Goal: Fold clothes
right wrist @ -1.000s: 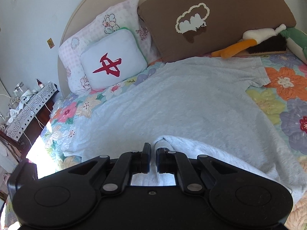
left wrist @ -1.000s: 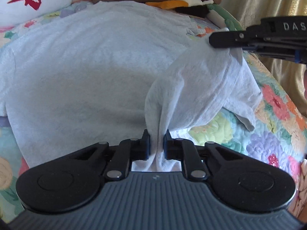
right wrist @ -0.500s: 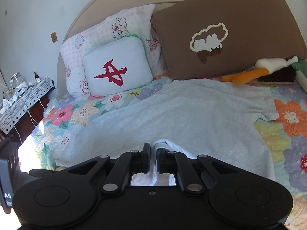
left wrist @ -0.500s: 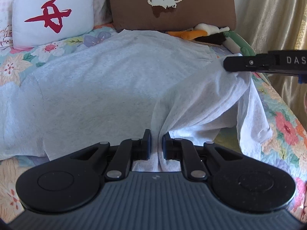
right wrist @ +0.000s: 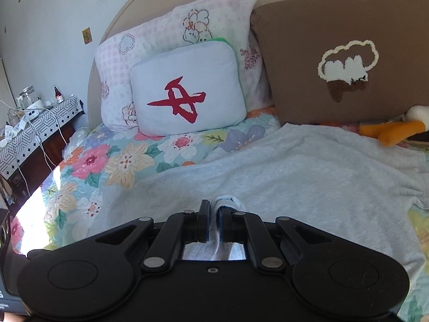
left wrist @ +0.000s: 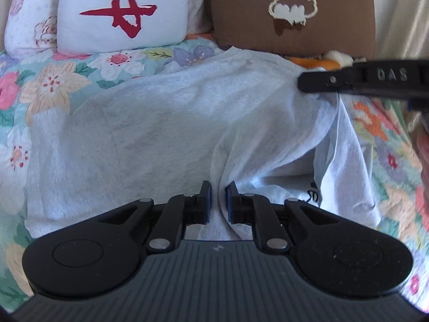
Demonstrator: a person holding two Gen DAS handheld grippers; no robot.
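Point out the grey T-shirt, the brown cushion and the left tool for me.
grey T-shirt (left wrist: 161,123): left wrist view, flat body panel.
brown cushion (right wrist: 308,75): right wrist view, plain front face.
left tool (left wrist: 217,201): left wrist view, between its fingertips, where cloth is pinched.

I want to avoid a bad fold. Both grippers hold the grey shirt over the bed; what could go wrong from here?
1. The left gripper and right gripper each pinch only a thin bunch of the grey shirt; it may slip out.
2. The lifted flap sags between them, so the fold may land creased.
3. The plush toy touches the shirt's far edge and may be dragged.
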